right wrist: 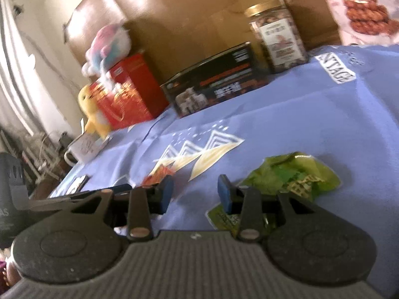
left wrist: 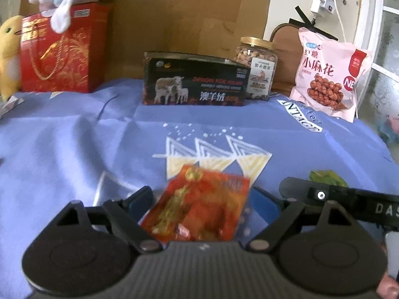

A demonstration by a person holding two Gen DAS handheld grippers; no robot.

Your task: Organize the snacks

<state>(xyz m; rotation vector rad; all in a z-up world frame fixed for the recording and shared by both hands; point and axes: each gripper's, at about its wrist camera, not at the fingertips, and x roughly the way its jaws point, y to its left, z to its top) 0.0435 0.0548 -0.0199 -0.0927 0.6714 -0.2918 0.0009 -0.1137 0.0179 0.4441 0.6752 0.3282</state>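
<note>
Red packet (left wrist: 199, 206) lies loose in the wide-open left claw (left wrist: 203, 199); only the right view shows the empty half-open right claw (right wrist: 195, 190) beside green packets (right wrist: 294, 174).

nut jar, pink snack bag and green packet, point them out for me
nut jar (left wrist: 258, 72), left wrist view, on its paper label
pink snack bag (left wrist: 329, 74), left wrist view, on the middle of its printed front
green packet (right wrist: 294, 174), right wrist view, on its crinkled top face

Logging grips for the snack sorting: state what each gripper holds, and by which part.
Nothing is held. The red snack packet lies between the left gripper's open jaws, unpinched; the right gripper is open and empty.
</note>
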